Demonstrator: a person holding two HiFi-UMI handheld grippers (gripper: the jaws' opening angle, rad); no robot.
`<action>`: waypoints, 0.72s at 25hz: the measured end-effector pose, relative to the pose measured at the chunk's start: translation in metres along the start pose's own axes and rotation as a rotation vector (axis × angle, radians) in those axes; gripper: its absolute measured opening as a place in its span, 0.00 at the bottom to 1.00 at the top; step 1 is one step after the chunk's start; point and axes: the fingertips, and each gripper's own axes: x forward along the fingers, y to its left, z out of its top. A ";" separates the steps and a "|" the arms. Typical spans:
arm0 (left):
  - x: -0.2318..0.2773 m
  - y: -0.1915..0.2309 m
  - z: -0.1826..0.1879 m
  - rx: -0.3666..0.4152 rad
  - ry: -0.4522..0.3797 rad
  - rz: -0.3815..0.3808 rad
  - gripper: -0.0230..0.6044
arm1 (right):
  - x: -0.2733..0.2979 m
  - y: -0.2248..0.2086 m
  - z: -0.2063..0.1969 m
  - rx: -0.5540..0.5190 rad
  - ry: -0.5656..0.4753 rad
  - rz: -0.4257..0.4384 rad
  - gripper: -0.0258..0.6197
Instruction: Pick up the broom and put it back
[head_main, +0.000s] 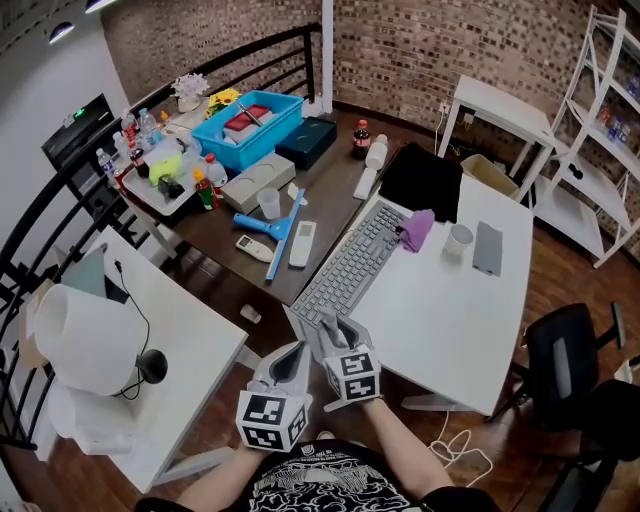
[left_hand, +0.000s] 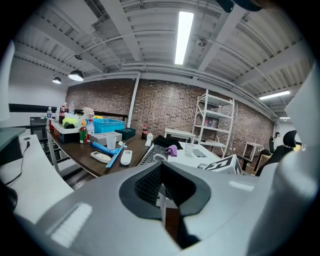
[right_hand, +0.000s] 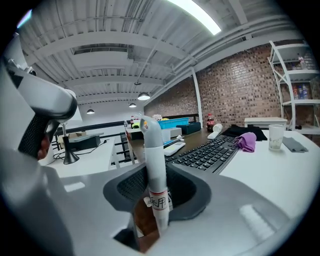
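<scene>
The broom shows only as a grey-white handle (right_hand: 152, 165) with a red-edged label, standing upright between the jaws of my right gripper (right_hand: 156, 200). The pads close round it at the label; its rounded top rises above the jaws. In the head view the handle's top (head_main: 327, 325) pokes up at the tips of the right gripper (head_main: 338, 338), in the gap between two white desks. The brush end is hidden below. My left gripper (head_main: 292, 362) sits just left of it, its jaws (left_hand: 161, 172) meeting at the tips with nothing between them.
A white desk (head_main: 440, 330) on the right carries a keyboard (head_main: 350, 262), purple cloth (head_main: 417, 228) and cup (head_main: 459, 240). Ahead, a brown table (head_main: 330, 190) holds a blue bin (head_main: 248, 125) and blue squeegee (head_main: 272, 228). Another white desk (head_main: 185, 340) with a lamp base (head_main: 150, 365) stands left; an office chair (head_main: 565, 350) right.
</scene>
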 end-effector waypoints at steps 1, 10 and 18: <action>0.001 0.000 0.000 0.000 0.000 0.000 0.04 | 0.000 0.000 0.000 -0.006 -0.002 -0.001 0.20; -0.004 0.003 0.000 -0.001 -0.003 0.003 0.04 | -0.005 0.003 -0.001 -0.064 0.001 -0.013 0.19; -0.018 0.000 0.001 0.002 -0.016 -0.002 0.04 | -0.031 0.005 0.006 -0.068 -0.029 -0.047 0.19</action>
